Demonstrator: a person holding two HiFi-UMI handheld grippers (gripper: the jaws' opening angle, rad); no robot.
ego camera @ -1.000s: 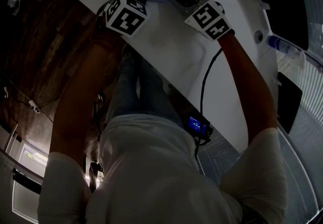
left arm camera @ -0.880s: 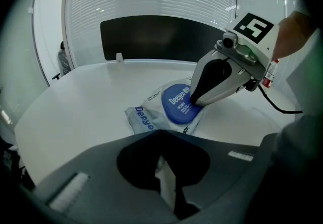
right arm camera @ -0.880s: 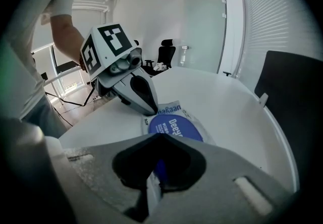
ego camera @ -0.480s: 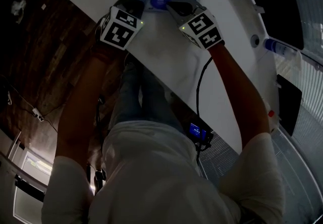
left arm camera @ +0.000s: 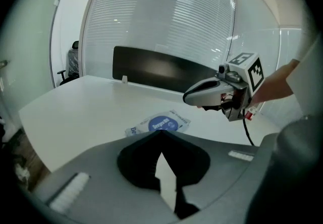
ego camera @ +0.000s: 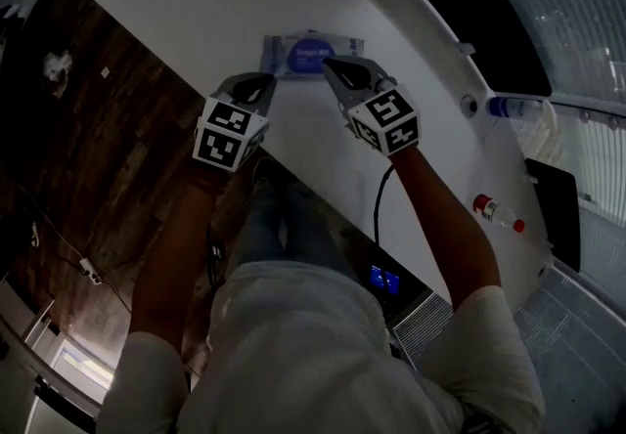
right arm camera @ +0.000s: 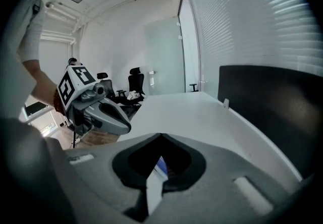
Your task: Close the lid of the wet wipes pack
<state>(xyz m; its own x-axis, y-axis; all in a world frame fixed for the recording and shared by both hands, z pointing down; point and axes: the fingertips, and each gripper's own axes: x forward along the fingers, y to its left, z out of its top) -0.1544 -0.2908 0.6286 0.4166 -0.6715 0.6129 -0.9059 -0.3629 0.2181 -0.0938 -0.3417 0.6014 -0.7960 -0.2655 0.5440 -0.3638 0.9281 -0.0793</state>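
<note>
**Both tongs pressed together and empty, pack lying free on the table**

The wet wipes pack (ego camera: 311,55) lies flat on the white table (ego camera: 186,2), at 12 o'clock from the person; the left gripper (ego camera: 260,82) hangs just at its 7 o'clock and the right gripper (ego camera: 334,65) at its 5 o'clock edge, neither seeming to press on it; in each gripper view the jaws meet at the tips with nothing between them.

The blue oval lid looks flat, but whether it has latched cannot be told; if it has not, it could spring up again once left alone. A push from the closed tips landing off the lid's middle would likely skid the soft pack toward 12 o'clock, since nothing pins it; steadying with the left gripper would guard against that. Two bottles (ego camera: 509,108) stand well apart at 3 o'clock, out of harm's way.
</note>
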